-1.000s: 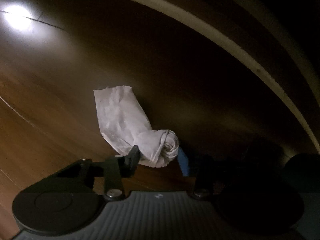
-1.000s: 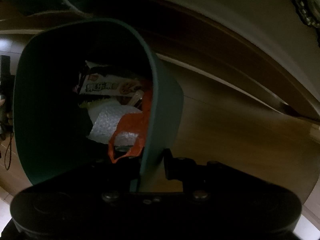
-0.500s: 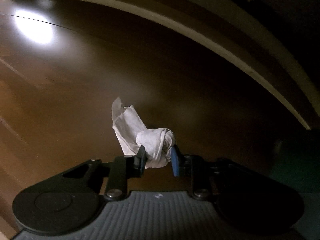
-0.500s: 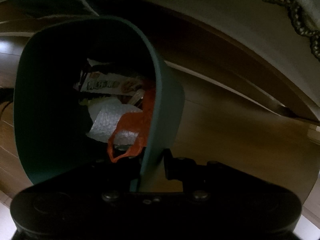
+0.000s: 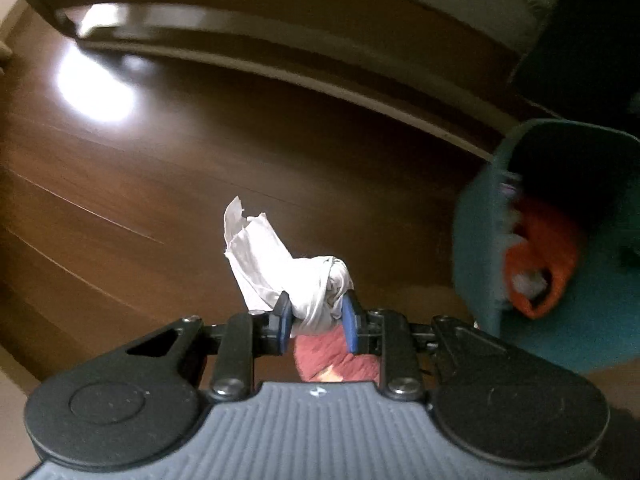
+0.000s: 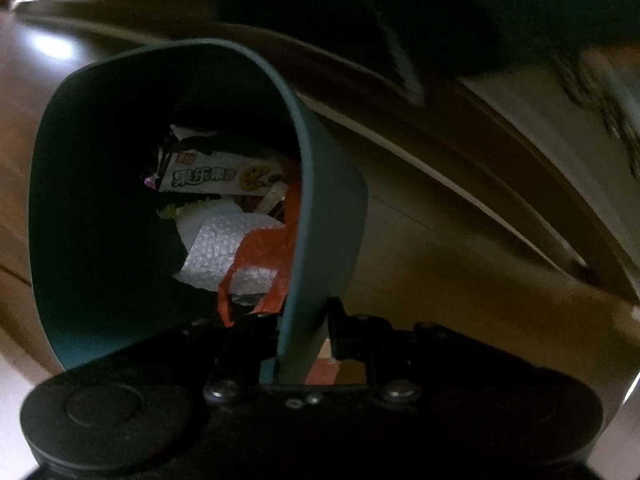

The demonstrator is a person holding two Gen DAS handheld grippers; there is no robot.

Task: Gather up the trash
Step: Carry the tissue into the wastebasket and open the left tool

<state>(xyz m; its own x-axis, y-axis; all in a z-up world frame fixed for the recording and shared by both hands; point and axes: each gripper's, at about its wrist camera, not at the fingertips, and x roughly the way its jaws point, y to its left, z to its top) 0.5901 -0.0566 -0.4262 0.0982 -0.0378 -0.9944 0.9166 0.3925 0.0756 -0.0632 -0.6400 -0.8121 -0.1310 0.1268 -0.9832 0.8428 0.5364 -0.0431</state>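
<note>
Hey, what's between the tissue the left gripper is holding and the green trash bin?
Nothing but bare wooden floor. In the left wrist view, the crumpled tissue sits clamped in the left gripper, and the green bin is off to its right, apart.

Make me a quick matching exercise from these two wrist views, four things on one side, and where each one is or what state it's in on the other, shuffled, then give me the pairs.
Things
1. crumpled tissue
2. green bin
3. snack wrapper
4. orange plastic bag

Places or states
A. printed pack lying deep inside the bin
B. pinched between the left gripper pads, clear of the wooden floor
C. wall clamped in the right gripper
D. draped inside the bin against its near wall

Pairs: 1-B, 2-C, 3-A, 4-D
</note>
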